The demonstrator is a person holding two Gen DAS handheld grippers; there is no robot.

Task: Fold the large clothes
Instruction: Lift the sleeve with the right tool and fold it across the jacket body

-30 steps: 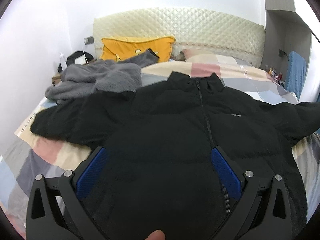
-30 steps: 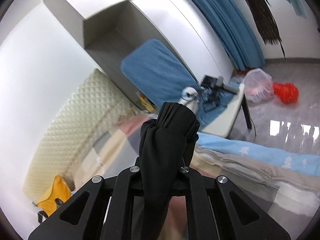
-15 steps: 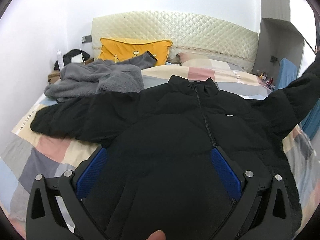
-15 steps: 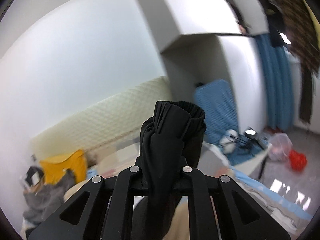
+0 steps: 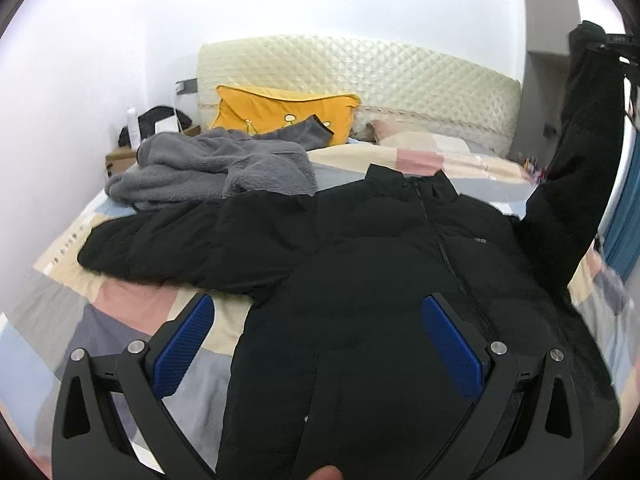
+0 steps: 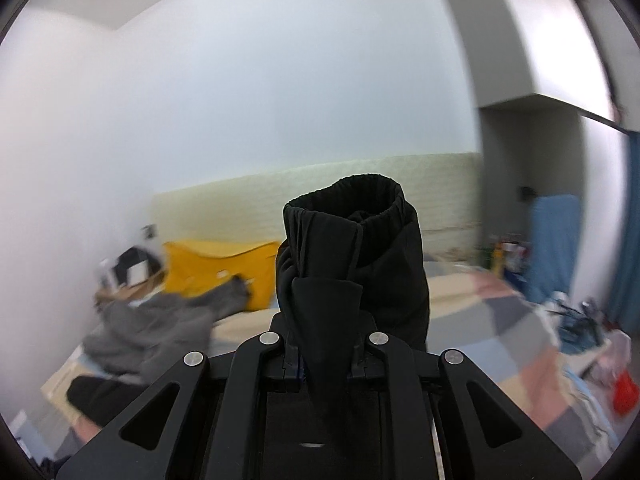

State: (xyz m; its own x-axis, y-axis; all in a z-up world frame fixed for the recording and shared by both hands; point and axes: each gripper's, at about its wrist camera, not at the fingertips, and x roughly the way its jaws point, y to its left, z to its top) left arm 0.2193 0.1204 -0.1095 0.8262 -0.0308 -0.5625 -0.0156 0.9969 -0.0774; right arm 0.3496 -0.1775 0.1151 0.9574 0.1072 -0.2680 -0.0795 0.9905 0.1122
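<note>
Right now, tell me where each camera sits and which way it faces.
Left wrist: behind the open left gripper, angled down over the black jacket on the bed; a fingertip shows.
Right wrist: behind the right gripper, shut on the jacket's sleeve cuff, facing the headboard.
Shared: yellow pillow, grey fleece, headboard, raised sleeve.

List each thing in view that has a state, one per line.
black jacket: spread on the bed, zipped, one sleeve lifted.
sleeve cuff: bunched, clamped in the right gripper.
left gripper: jaws open, empty, over the jacket.
grey fleece: crumpled, unfolded.
yellow pillow: leaning on the headboard.
</note>
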